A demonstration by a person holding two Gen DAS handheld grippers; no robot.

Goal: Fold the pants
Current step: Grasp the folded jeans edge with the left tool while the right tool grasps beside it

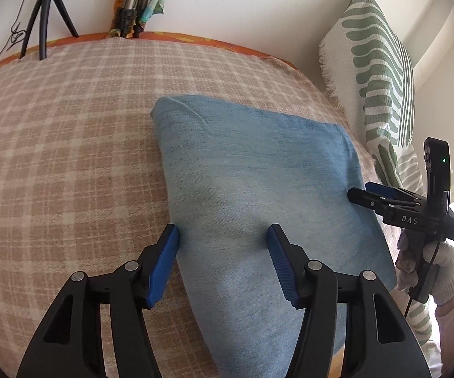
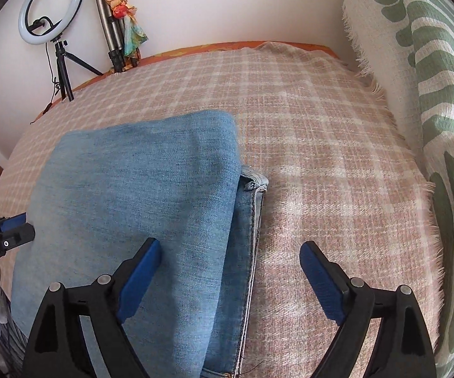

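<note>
One pair of folded light-blue denim pants (image 1: pixel 258 189) lies flat on a bed covered by a beige-and-cream checked blanket (image 1: pixel 69 145). In the right wrist view, a darker seamed layer with a hem corner sticks out from under the top fold along its right edge. The left gripper (image 1: pixel 222 236) hangs over the near left part of the pants, its jaws standing moderately apart and gripping nothing; one blue pad is at the left edge of the cloth, the other over its middle. The right gripper (image 2: pixel 230 252), held in a white-gloved hand (image 1: pixel 432 267), has its jaws wide and empty over the right edge of the pants. Beside the pants' right stands a green-and-white patterned cushion (image 1: pixel 381 72). Beyond the pants, a white ring light on a black tripod (image 2: pixel 50 9) stands against the wall.
</note>
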